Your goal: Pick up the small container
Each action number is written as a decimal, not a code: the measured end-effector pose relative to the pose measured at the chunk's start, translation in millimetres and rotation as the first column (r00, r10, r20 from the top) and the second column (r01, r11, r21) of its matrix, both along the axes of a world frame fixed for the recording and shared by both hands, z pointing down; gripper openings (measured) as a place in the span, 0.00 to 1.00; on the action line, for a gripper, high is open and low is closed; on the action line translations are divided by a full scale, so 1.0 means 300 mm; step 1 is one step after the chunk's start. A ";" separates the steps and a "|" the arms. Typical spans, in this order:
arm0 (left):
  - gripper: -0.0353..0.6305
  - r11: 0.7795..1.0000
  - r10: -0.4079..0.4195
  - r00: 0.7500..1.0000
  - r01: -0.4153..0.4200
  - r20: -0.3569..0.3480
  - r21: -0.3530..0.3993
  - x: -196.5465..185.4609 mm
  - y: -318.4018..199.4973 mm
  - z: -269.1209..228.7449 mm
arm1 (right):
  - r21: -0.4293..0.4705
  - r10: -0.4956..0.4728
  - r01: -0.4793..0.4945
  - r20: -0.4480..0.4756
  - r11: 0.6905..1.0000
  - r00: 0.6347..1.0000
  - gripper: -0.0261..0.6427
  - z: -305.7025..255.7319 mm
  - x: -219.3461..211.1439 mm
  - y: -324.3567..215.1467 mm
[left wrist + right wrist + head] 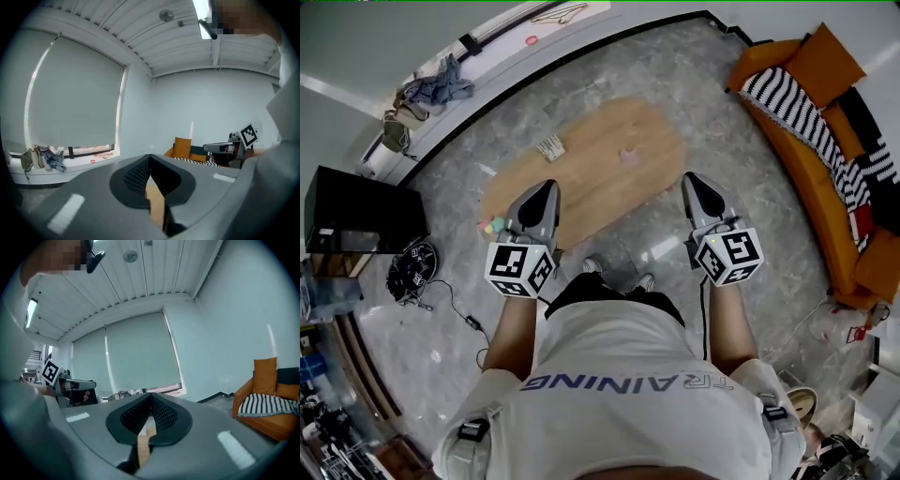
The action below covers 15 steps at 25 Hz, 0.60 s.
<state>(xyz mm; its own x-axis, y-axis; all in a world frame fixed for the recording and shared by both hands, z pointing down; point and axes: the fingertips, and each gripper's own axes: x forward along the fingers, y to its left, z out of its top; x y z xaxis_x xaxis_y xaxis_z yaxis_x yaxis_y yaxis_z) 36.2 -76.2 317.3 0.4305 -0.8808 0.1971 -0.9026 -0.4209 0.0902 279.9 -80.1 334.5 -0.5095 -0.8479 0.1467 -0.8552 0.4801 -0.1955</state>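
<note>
In the head view a small pale pink container (628, 157) sits on the oval wooden table (600, 187), right of its middle. Both grippers are held level above the table's near edge, pointing away from me. My left gripper (548, 186) is over the table's left part and my right gripper (689, 178) over its right end, and the container lies ahead between them. In the left gripper view the left gripper (150, 159) has its jaws together and holds nothing. The right gripper (151, 397) is likewise shut and empty in its own view.
A small striped white item (550, 147) lies on the far left of the table, and several small coloured balls (492, 225) sit by its left edge. An orange sofa (825, 178) with a striped blanket stands at the right, a black cabinet (361, 211) at the left.
</note>
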 end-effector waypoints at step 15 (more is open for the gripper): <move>0.05 0.999 -0.033 0.999 0.034 -0.039 0.018 -0.350 -0.206 0.018 | 0.005 -0.063 0.064 -0.077 0.998 0.995 0.06 -0.065 -0.394 -0.205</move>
